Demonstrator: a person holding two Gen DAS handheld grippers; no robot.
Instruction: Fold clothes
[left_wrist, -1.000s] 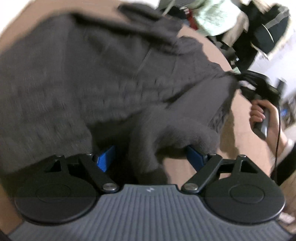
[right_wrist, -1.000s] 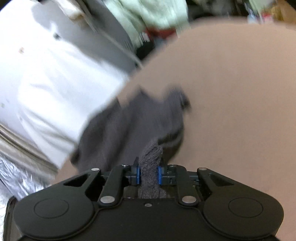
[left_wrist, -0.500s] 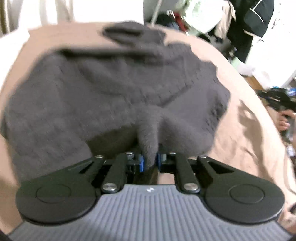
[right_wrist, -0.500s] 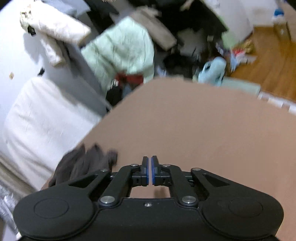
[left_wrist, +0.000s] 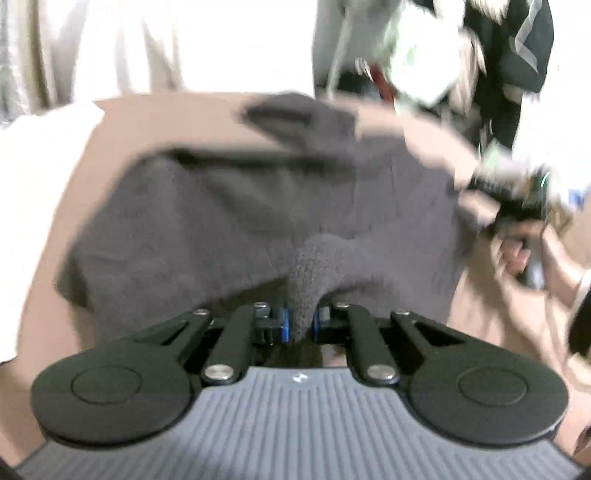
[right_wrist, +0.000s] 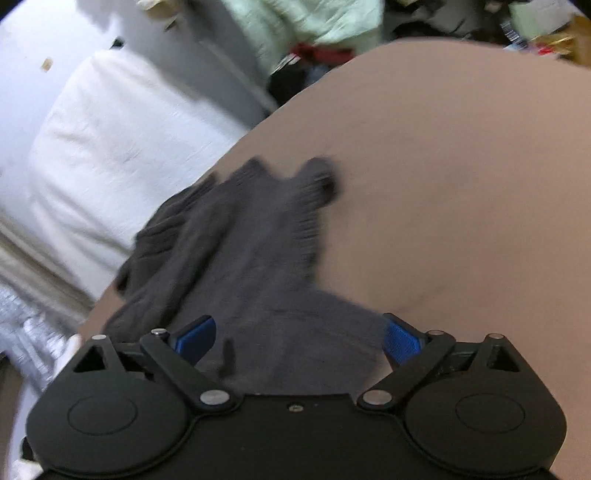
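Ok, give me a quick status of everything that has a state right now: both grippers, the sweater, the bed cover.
left gripper: jaws closing, pads pinched on a bunch of the sweater's knit.
right gripper: jaws opening wide, sweater fabric between them, pads not pressing on it.
dark grey sweater: rumpled, not yet folded, lying on the cover, one edge pulled up into the left gripper.
tan bed cover: spread flat, slightly creased.

Indoor light, overexposed white top left; heavy motion blur, fisheye bending at edges; light source perhaps overhead.
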